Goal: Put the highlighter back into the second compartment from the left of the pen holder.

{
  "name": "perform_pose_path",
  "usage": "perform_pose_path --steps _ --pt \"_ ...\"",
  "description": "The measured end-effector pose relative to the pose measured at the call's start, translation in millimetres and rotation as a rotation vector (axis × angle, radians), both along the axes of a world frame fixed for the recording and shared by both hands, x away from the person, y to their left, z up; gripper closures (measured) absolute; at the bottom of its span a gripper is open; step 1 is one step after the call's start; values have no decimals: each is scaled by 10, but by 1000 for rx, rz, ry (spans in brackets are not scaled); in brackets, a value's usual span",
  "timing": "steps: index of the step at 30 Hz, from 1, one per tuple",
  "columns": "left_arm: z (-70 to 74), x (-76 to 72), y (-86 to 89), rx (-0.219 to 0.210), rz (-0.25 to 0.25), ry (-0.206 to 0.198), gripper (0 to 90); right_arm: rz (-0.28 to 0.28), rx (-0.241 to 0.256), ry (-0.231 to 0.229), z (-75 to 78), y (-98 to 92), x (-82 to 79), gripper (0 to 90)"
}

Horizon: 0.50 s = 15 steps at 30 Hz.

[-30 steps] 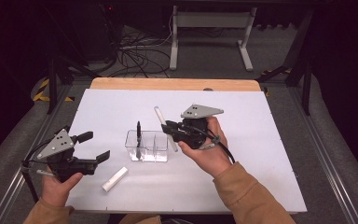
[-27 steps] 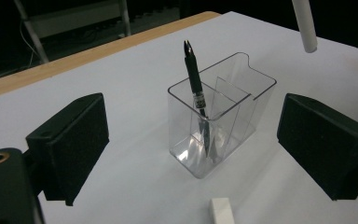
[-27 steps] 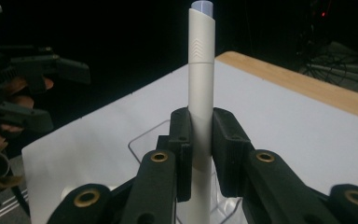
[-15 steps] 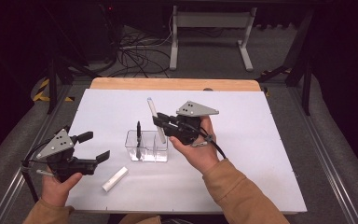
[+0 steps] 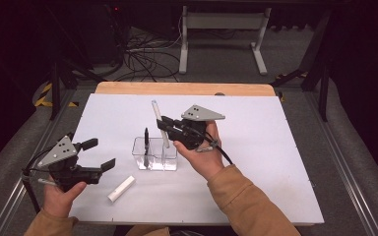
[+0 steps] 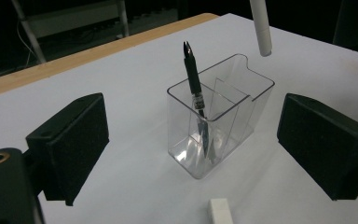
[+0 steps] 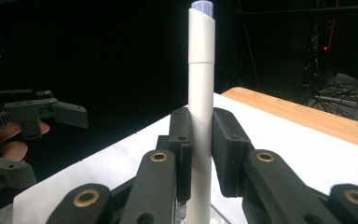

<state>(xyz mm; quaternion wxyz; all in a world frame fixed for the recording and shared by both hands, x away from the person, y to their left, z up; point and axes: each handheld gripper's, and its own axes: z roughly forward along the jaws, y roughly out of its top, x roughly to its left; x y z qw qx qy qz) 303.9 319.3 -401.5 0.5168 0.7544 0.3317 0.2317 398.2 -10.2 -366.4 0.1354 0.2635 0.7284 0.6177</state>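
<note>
A clear plastic holder [image 5: 171, 160] with two compartments stands mid-table. A black pen [image 5: 146, 143] stands upright in its left compartment. My right gripper [image 5: 164, 127] is shut on a white pen [image 5: 157, 112], held nearly upright, its lower end hanging just above the holder's right side. In the right gripper view the white pen [image 7: 200, 88] is clamped between the pads [image 7: 181, 144]. My left gripper [image 5: 97, 154] rests open at the table's left front, facing the holder [image 6: 242, 88] and the black pen [image 6: 192, 74]; the white pen's tip [image 6: 261, 32] hangs above the holder.
A short white cylinder [image 5: 121, 189] lies on the white table [image 5: 275, 147] in front of the holder, beside my left gripper, and its end [image 6: 220, 211] shows low in the left gripper view. Past the wooden far edge [image 5: 187, 88] are cables and a metal stand.
My right gripper has carried the white pen leftward and a little up, bringing it over the holder. The left gripper has stayed still and open.
</note>
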Motion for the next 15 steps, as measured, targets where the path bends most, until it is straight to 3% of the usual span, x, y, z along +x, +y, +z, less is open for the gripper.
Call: perform_pose_path --steps 15 --pt "-3 0 5 -4 5 1 97 5 30 -14 -100 138 31 789"
